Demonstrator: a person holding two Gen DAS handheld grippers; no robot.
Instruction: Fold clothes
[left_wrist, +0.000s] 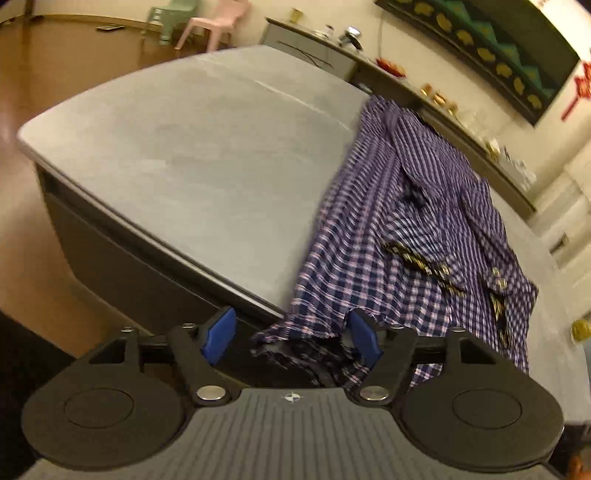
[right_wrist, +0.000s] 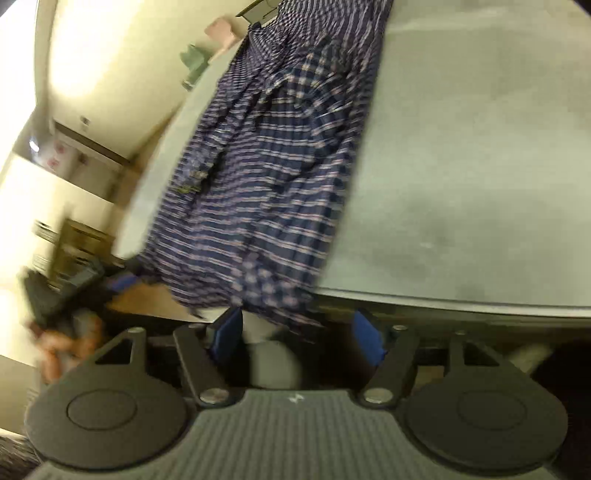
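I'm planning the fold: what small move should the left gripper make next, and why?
Probably close the left gripper on the shirt hem. Its jaws stand open with bunched hem cloth between the blue pads, which do not look pressed on it, and the shirt lies crumpled along the table edge, so it needs gripping before spreading.

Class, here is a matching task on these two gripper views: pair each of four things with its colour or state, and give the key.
Things:
1. shirt
2. table
3. chair
4. left gripper

Colours or states:
A. pale pink, standing on the floor beyond the table
B. jaws apart, hem of cloth lying loose between them
C. plain grey top
D. blue and white check, crumpled, hanging over the near edge

Pairs: 1-D, 2-C, 3-A, 4-B
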